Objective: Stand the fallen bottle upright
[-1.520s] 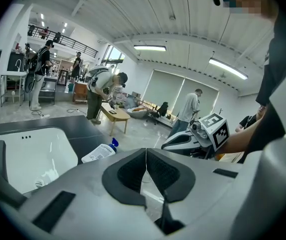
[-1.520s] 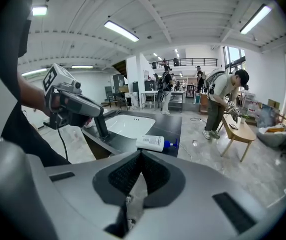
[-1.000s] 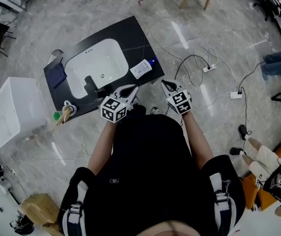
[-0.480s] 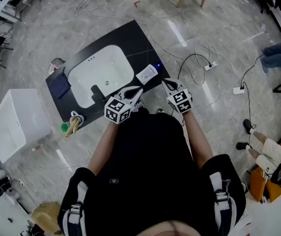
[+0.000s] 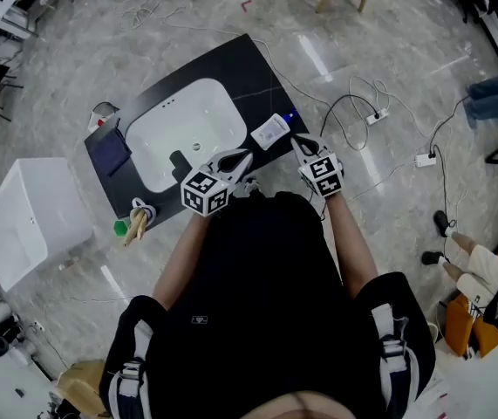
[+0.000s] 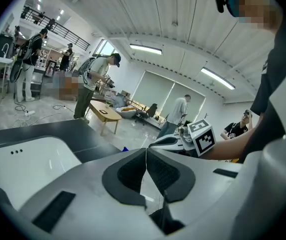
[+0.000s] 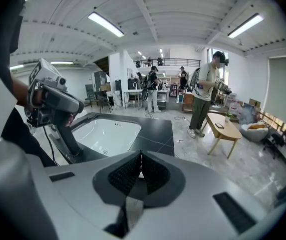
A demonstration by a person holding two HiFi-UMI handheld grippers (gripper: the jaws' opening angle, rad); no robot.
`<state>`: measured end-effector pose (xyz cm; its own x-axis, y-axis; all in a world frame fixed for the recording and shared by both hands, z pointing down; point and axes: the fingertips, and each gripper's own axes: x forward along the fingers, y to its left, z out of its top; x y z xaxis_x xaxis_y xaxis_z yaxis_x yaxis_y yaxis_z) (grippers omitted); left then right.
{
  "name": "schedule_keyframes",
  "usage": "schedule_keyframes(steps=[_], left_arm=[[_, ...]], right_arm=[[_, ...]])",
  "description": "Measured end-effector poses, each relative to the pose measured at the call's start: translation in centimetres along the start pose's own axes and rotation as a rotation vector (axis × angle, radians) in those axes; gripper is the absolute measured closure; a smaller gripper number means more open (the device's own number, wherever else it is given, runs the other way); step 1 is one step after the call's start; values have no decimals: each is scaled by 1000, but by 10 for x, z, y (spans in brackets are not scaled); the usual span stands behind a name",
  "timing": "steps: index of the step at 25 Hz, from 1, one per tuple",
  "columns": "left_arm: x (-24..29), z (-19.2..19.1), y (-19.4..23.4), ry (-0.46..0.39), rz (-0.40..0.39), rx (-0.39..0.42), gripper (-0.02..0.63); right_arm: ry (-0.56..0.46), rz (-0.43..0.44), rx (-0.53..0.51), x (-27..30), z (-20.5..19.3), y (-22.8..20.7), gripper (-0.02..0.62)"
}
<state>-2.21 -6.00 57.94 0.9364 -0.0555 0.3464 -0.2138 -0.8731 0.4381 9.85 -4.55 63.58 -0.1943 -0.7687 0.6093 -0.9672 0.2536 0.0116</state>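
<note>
— Dark surface [image 5: 250, 75] with a white sink [image 5: 179, 127], mid-frame. The bottle [image 5: 271, 132]?
— Lying flat at its right edge. Left claw [image 5: 243, 155] and right claw [image 5: 296, 144] hover just below it, forearms outstretched, both closed, empty.

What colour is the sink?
The sink is white, in a black counter; clearest in head view.

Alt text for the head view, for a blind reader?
A white bottle lies on its side on a black counter beside a white sink; seen from above, a person holds the left gripper and right gripper, both shut, at the counter's near edge.
</note>
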Motion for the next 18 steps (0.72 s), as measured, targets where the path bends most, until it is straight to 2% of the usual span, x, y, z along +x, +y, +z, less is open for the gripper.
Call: schedule_keyframes(steps=[7,12,18], left_arm=[[-4,-1,5,-2,44,-17,591],[-4,-3,12,-11,111,-48,591],[2,8,15,-41,198,-82,591]], right_arm=[[9,14,-15,6,1,-10,535],[-4,38,-45,14,9,-23,535],[55,101,-57,29,-9,-42,535]])
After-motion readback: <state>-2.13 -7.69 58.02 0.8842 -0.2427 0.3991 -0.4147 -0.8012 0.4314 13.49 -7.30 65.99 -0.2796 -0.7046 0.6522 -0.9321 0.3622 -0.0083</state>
